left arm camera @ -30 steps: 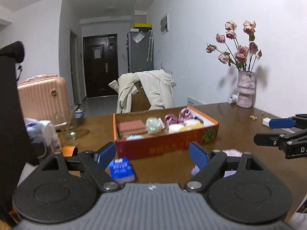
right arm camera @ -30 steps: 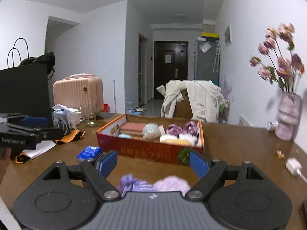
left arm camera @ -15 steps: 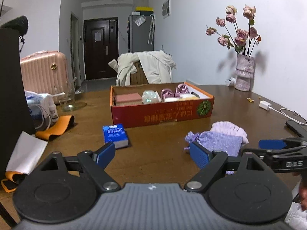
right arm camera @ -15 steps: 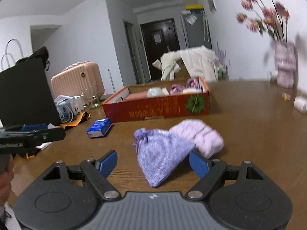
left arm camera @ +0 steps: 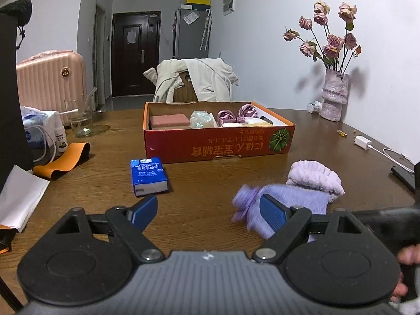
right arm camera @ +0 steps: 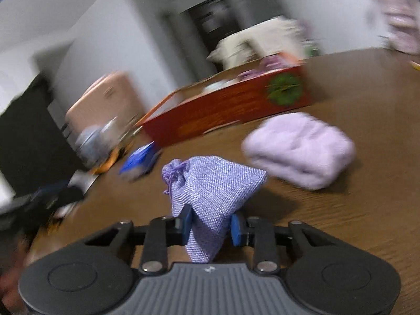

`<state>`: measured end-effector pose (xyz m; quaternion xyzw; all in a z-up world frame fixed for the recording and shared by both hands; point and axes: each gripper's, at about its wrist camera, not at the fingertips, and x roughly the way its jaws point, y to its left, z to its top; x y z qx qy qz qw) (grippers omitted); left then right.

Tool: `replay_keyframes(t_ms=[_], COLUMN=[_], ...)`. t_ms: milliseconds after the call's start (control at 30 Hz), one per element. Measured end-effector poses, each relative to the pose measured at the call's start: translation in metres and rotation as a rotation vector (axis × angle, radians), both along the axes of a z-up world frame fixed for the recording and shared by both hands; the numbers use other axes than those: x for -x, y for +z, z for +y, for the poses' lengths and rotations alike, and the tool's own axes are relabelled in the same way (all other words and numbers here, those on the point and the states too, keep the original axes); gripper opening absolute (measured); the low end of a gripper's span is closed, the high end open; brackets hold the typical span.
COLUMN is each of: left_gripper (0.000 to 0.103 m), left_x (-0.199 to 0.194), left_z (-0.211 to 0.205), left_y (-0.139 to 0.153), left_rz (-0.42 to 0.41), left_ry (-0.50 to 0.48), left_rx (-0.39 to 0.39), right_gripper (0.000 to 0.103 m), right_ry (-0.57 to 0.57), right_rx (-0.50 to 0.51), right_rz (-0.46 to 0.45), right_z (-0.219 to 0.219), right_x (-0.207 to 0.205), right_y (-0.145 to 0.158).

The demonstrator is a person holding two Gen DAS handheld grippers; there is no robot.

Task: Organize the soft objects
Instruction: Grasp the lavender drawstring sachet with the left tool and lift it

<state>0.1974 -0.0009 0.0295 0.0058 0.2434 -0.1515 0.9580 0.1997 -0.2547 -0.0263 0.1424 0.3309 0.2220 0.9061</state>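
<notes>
The right gripper (right arm camera: 211,227) has just been closed on the lilac pouch (right arm camera: 212,191); the red box (right arm camera: 236,105) lies at one o'clock. The left gripper (left arm camera: 208,210) is kept open, empty.

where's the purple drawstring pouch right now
In the right wrist view the purple drawstring pouch is pinched in the right hand-held gripper, left of the lilac towel.

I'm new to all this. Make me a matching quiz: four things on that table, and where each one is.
Things:
1. lilac pouch
2. tissue pack
3. pink block
4. vase

Places:
A. inside the red box
B. by the wall
C. between the right gripper pads
D. on the table in front of the box

Pairs: 1-C, 2-D, 3-A, 4-B
</notes>
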Motion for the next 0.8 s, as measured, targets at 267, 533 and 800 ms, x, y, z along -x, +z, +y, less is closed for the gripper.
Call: replay_keyframes(t_ms=[267, 533, 800], left_gripper=[0.063, 0.062, 0.024], left_x=[-0.004, -0.030, -0.034], left_z=[-0.011, -0.007, -0.032], left_y=[-0.026, -0.040, -0.046], left_rz=[0.080, 0.167, 0.167], left_ry=[-0.090, -0.100, -0.165], left_rx=[0.093, 0.211, 0.140], right_gripper=[0.055, 0.057, 0.035], right_ry=[0.012, -0.141, -0.157], right_rx=[0.090, -0.030, -0.047], right_rz=[-0.006, 0.027, 0.045], right_z=[-0.014, -0.034, -0.026], right_x=[0.013, -0.007, -0.012], right_y=[0.010, 0.001, -0.009])
